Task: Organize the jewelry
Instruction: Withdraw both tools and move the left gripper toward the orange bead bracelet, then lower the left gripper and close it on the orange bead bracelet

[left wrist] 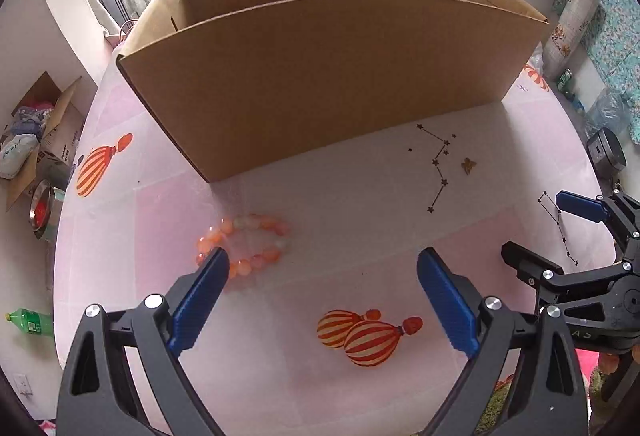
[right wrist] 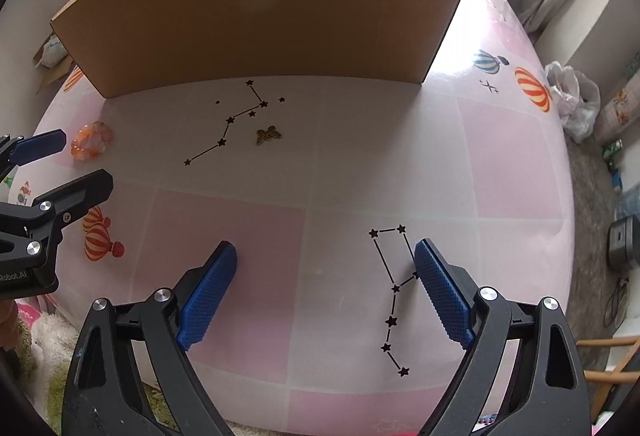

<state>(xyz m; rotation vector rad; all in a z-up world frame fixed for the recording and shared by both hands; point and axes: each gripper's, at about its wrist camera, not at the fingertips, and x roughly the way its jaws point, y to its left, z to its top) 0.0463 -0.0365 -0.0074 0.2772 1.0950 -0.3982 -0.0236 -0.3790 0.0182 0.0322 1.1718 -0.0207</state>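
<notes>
The orange-and-white beaded bracelet (left wrist: 244, 246) lies near the brown cardboard box (left wrist: 320, 76): light, slippery, loosely strung, best pinched across one bead strand. Left gripper (left wrist: 322, 276) and right gripper (right wrist: 325, 268) gape empty.

White lettering reading "Robot.AI" is showing on the left gripper (right wrist: 48, 172) body, off to the right gripper's left. Lettering on the right gripper (left wrist: 560, 232) body is reading "A S".
</notes>
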